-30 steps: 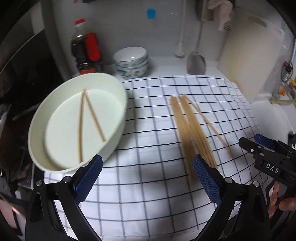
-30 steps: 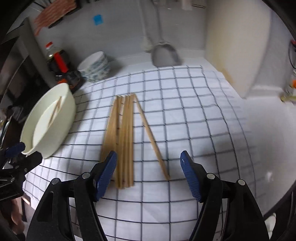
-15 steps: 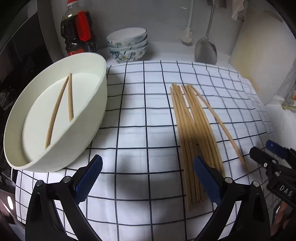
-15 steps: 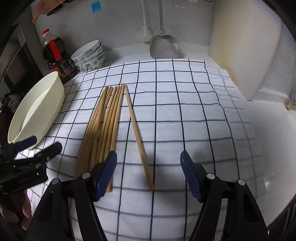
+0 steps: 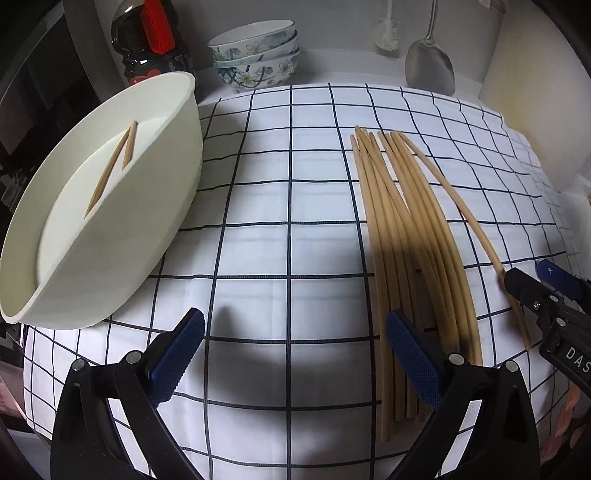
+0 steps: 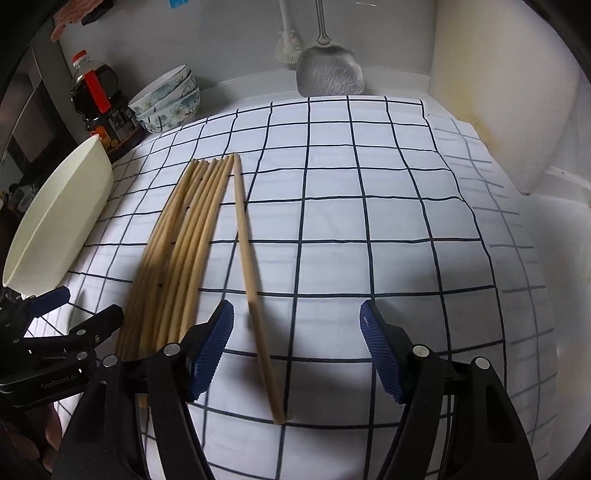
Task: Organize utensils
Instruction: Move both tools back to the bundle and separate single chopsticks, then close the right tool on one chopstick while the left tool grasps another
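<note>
Left wrist view: left gripper (image 5: 295, 354) gaped wide, empty; right gripper (image 6: 297, 341) likewise. Bowl stack (image 5: 255, 55), bottle (image 5: 151, 40), spatula (image 5: 430, 66) lined the back; basin (image 5: 110, 236) wall hid part of two chopsticks (image 5: 114, 166).

Kitchen counter corner, dim light

Checked cloth (image 5: 288, 206) covers the white counter (image 6: 546, 236); grey wall (image 6: 229, 33) behind its back edge.

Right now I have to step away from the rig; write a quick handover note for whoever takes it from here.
Left gripper: open, empty, low over the checked cloth between the white basin and the bundle of chopsticks.
Right gripper: open, empty, its fingers straddling the near end of the stray chopstick lying apart from the bundle.
Done: two chopsticks lie in the basin.
Left: stray chopstick, then the bundle, probably into the basin.
</note>
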A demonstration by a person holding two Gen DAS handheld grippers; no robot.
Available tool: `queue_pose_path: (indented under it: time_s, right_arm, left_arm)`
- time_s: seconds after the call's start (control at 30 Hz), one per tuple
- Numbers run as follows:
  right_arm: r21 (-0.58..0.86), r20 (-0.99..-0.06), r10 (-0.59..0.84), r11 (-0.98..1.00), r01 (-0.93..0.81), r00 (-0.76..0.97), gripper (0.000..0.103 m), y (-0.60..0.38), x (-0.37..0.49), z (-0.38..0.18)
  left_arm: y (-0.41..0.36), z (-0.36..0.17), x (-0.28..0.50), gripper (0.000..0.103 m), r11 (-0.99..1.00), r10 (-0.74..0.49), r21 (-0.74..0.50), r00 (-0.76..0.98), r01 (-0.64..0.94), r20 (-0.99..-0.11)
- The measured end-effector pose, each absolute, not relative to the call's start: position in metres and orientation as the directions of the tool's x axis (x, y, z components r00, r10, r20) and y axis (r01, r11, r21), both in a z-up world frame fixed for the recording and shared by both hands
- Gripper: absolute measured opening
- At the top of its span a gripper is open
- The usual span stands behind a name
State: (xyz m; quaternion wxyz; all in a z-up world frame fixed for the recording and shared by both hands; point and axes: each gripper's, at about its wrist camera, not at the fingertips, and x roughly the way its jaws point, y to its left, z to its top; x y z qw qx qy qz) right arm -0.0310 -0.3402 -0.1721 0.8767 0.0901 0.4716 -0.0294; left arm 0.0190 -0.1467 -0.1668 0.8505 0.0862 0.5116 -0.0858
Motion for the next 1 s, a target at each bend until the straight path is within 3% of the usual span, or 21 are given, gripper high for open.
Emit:
queue_pose_path:
  time_s: [1.0]
  right_arm:
    - [0.021, -0.824, -0.003, 0.999, 0.036, 0.567, 0.068, -0.331, -0.008, -0.18]
  left_arm:
    - [-0.16, -0.173, 0.04, 0.097, 0.978, -0.005, 0.096, 0.48, 0.186, -0.877]
